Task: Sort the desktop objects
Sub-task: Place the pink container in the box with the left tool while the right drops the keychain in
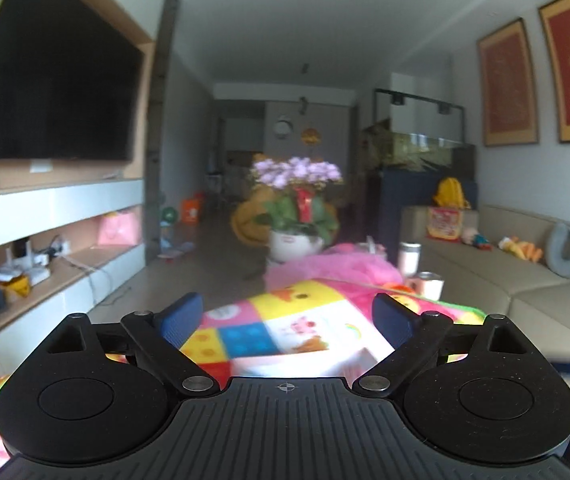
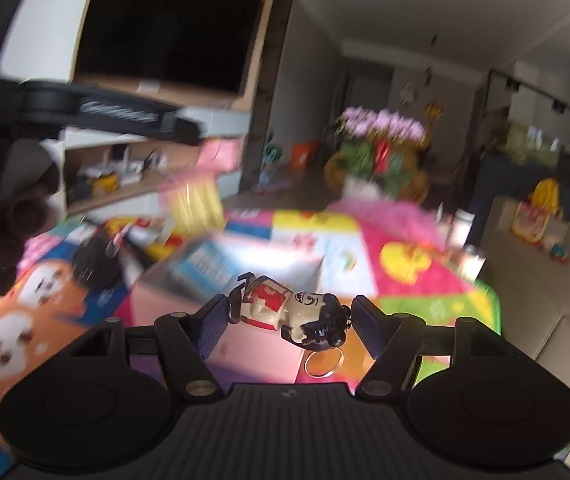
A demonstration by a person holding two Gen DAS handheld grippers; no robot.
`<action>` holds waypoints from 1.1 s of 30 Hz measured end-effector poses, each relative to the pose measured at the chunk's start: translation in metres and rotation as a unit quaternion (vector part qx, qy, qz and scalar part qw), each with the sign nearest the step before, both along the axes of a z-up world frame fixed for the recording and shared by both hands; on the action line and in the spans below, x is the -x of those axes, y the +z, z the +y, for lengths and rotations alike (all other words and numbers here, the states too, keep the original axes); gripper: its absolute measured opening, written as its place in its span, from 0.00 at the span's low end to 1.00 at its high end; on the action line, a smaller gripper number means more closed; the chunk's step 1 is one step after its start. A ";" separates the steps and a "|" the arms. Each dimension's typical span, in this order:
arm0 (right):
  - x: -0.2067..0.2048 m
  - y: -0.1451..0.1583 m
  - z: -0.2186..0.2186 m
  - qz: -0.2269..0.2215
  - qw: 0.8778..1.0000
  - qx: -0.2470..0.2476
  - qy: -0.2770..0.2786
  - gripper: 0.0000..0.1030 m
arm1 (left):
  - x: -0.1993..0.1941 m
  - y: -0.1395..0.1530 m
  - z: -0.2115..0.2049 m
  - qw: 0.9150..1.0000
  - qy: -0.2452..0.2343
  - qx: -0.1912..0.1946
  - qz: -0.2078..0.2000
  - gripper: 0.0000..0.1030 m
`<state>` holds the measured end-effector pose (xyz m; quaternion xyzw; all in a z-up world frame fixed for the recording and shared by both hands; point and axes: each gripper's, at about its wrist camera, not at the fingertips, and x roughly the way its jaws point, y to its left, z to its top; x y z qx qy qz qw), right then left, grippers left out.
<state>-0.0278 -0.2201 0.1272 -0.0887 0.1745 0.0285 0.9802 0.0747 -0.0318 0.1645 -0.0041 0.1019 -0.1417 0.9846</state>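
My right gripper [image 2: 287,314] has its fingers [image 2: 212,326] clamped on a small figurine keychain [image 2: 291,312], lying sideways btwn the pads, feet at one pad, dark-haired head at the other. Its gold ring [image 2: 323,364] dangles below, free. Held above the worktop [image 2: 417,280], which is covered w/ a bright patchwork cloth; a pale box [image 2: 245,280] sits right under the load, near the worktop's near edge. Background is smeared, so I can't read the box or the clutter toward the left edge.

My left gripper [image 1: 287,320] hangs w/ fingers [image 1: 181,318] wide apart, nothing btwn them, over the same cloth; a flower pot [image 1: 295,242] stands at the far end, a cup [image 1: 429,284] by the right edge.

Judgement: I'm mid-carry w/ the keychain. To do it well I'd keep the squeeze steady, as end-to-end grip on a rounded toy could slip or pivot. Go slow, let the ring settle, lower it close over the drop spot before releasing.
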 end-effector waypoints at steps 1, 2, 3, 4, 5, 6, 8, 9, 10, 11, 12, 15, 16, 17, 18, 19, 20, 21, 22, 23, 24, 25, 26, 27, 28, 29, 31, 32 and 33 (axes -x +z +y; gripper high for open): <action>-0.009 0.006 -0.001 -0.012 1.000 -0.005 -0.004 0.66 | 0.002 -0.008 0.010 1.000 0.020 -0.005 0.010 0.94; -0.021 0.010 -0.002 -0.021 1.000 -0.010 -0.004 0.66 | 0.003 -0.018 0.018 0.999 0.035 -0.009 0.026 0.94; -0.034 0.014 -0.002 -0.027 1.000 -0.016 -0.001 0.66 | 0.003 -0.031 0.027 0.997 0.049 -0.013 0.053 0.94; -0.048 0.017 -0.001 -0.027 0.999 -0.025 0.005 0.66 | 0.004 -0.043 0.034 0.995 0.057 -0.015 0.077 0.94; -0.063 0.018 0.000 -0.021 0.999 -0.036 0.011 0.66 | 0.005 -0.057 0.043 0.992 0.066 -0.015 0.103 0.94; -0.079 0.018 0.001 -0.009 0.999 -0.047 0.016 0.66 | 0.006 -0.070 0.052 0.989 0.077 -0.015 0.126 0.94; -0.104 0.019 0.003 0.019 0.998 -0.065 0.018 0.67 | 0.010 -0.094 0.067 0.982 0.094 -0.018 0.162 0.94; -0.113 0.019 0.003 0.030 0.997 -0.074 0.017 0.69 | 0.012 -0.104 0.074 0.979 0.102 -0.019 0.177 0.94; -0.117 0.019 0.002 0.034 0.996 -0.082 0.017 0.69 | 0.014 -0.115 0.082 0.975 0.109 -0.021 0.191 0.94; -0.117 0.019 0.001 0.033 0.996 -0.086 0.019 0.71 | 0.015 -0.124 0.086 0.973 0.113 -0.022 0.201 0.94; -0.116 0.019 0.002 0.030 0.996 -0.086 0.019 0.74 | 0.016 -0.132 0.091 0.970 0.117 -0.022 0.211 0.94; -0.108 0.016 0.007 0.029 0.997 -0.071 0.019 0.74 | 0.019 -0.150 0.099 0.967 0.117 -0.016 0.227 0.94; -0.106 0.014 0.008 0.033 0.997 -0.067 0.020 0.74 | 0.020 -0.153 0.098 0.967 0.115 -0.016 0.228 0.94; -0.105 0.013 0.011 0.038 0.997 -0.063 0.022 0.74 | 0.023 -0.157 0.099 0.967 0.112 -0.019 0.228 0.94; -0.105 0.010 0.013 0.044 0.997 -0.060 0.025 0.74 | 0.025 -0.160 0.097 0.968 0.109 -0.023 0.226 0.95; -0.106 0.007 0.017 0.054 0.996 -0.059 0.029 0.74 | 0.026 -0.163 0.093 0.968 0.108 -0.028 0.224 0.95; -0.108 0.003 0.021 0.068 0.995 -0.059 0.034 0.71 | 0.025 -0.166 0.090 0.968 0.107 -0.032 0.225 0.95; -0.112 -0.003 0.025 0.086 0.994 -0.059 0.039 0.58 | 0.025 -0.167 0.087 0.967 0.104 -0.037 0.228 0.95; -0.116 -0.009 0.030 0.103 0.992 -0.057 0.041 0.51 | 0.025 -0.165 0.083 0.969 0.102 -0.039 0.220 0.95; -0.122 -0.016 0.036 0.121 0.990 -0.055 0.042 0.43 | 0.028 -0.162 0.082 0.971 0.102 -0.039 0.212 0.96; -0.128 -0.024 0.041 0.136 0.988 -0.057 0.041 0.41 | 0.030 -0.162 0.082 0.973 0.101 -0.039 0.206 0.96; -0.134 -0.030 0.044 0.149 0.986 -0.063 0.041 0.41 | 0.031 -0.161 0.081 0.974 0.099 -0.037 0.202 0.97; -0.140 -0.037 0.048 0.165 0.983 -0.072 0.040 0.41 | 0.032 -0.161 0.081 0.974 0.099 -0.037 0.200 0.97; -0.145 -0.043 0.050 0.177 0.980 -0.079 0.036 0.41 | 0.033 -0.161 0.081 0.974 0.100 -0.037 0.198 0.97; -0.151 -0.049 0.051 0.187 0.978 -0.084 0.029 0.41 | 0.033 -0.160 0.081 0.974 0.102 -0.037 0.198 0.97; -0.156 -0.054 0.052 0.196 0.976 -0.088 0.024 0.41 | 0.033 -0.160 0.081 0.974 0.102 -0.036 0.198 0.97; -0.163 -0.063 0.047 0.224 0.969 -0.100 0.016 0.41 | 0.032 -0.160 0.082 0.974 0.100 -0.034 0.201 0.97; -0.164 -0.066 0.044 0.234 0.966 -0.108 0.014 0.41 | 0.032 -0.160 0.082 0.973 0.100 -0.033 0.203 0.97; -0.162 -0.067 0.040 0.232 0.966 -0.115 0.013 0.41 | 0.031 -0.161 0.083 0.973 0.101 -0.031 0.205 0.97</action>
